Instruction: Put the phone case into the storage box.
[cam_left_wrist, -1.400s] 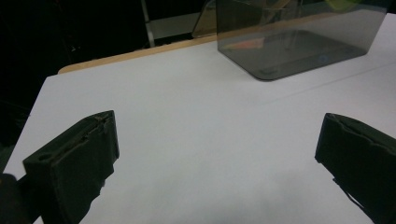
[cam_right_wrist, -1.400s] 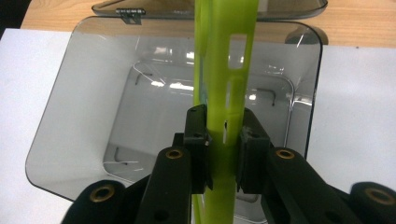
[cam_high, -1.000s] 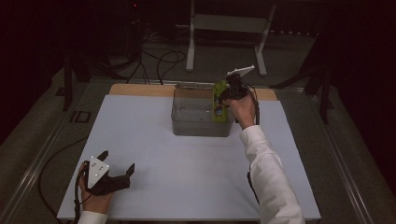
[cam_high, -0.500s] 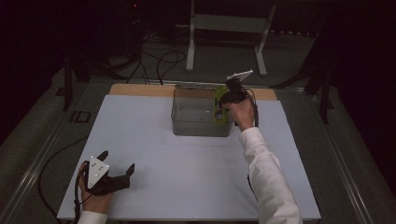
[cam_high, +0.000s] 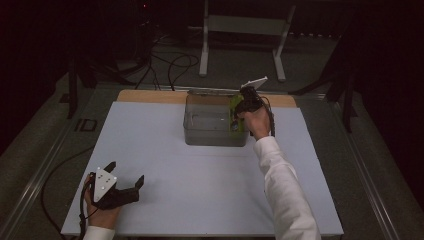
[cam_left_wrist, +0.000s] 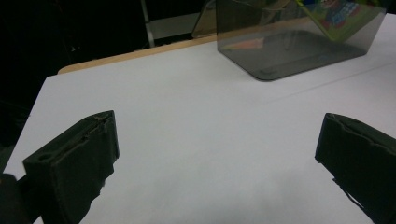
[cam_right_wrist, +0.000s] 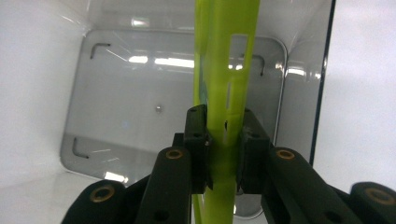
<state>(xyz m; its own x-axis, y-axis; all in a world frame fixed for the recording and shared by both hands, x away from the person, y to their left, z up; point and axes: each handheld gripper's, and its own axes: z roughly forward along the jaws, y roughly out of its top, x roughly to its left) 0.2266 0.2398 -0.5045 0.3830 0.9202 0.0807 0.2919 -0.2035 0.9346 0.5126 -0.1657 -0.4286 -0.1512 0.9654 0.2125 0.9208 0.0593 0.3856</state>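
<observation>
Fingers (cam_right_wrist: 224, 140) of the right gripper (cam_high: 239, 111) are clamped on a lime-green flat packet (cam_right_wrist: 223, 84), pinching its thin edge so that it stands on end between the pads. The packet hangs inside a clear plastic bin (cam_high: 215, 136), against the bin's right-hand wall, with its lower end close above the floor of the bin; the right gripper view does not settle whether it touches. From the left gripper view a printed, colourful face of the packet shows through the bin's tinted wall.

Compared with the high view a second earlier, the right hand has sunk a little, carrying the packet lower into the bin, while the grip is unchanged. That suggests the placing is nearly done: what seems left is to set the packet down, or lean it on the wall, and let go.

The left gripper (cam_high: 116, 189) lies on the near left of the bench (cam_high: 150, 150), where it was before, its fingers (cam_left_wrist: 74, 163) spread wide with nothing between them.

The bench top is a plain white sheet over a wooden board whose edge shows at the far side. Beyond it the room is dark, with cables on the floor and a metal stand (cam_high: 240, 30).
</observation>
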